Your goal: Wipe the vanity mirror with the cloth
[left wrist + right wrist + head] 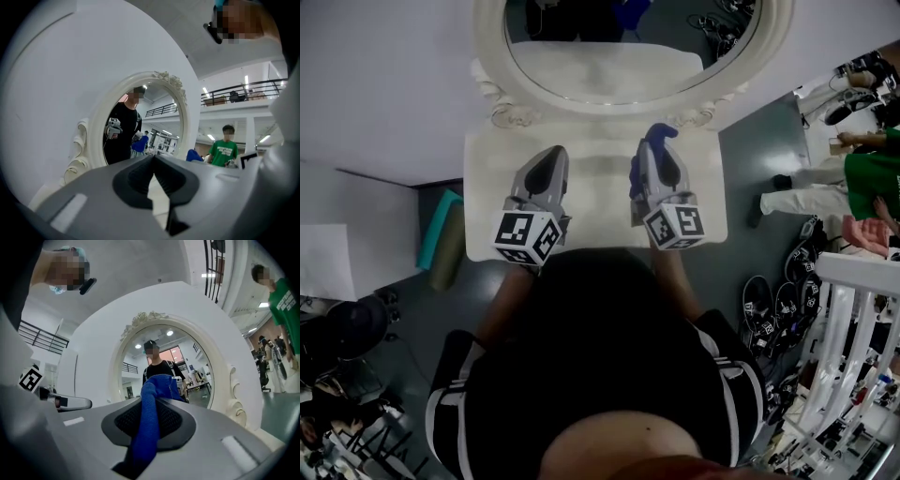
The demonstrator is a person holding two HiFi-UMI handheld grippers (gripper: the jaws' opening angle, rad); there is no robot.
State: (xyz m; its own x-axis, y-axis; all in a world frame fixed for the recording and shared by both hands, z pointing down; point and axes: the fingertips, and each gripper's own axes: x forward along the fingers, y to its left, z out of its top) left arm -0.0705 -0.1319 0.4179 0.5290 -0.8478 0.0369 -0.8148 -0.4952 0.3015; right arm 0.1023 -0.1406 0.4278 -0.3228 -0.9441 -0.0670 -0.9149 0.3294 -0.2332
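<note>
Before mirror (628,70) | left gripper (551,153) pointing forward, jaws together | right gripper (657,150) jaws clamp cloth (662,132)

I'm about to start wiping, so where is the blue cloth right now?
In the head view, the blue cloth is clamped in the right tongs, over the white vanity top just below the oval mirror.

white wall (384,84), dark grey floor (750,150), white railing (853,319) at right.
</note>
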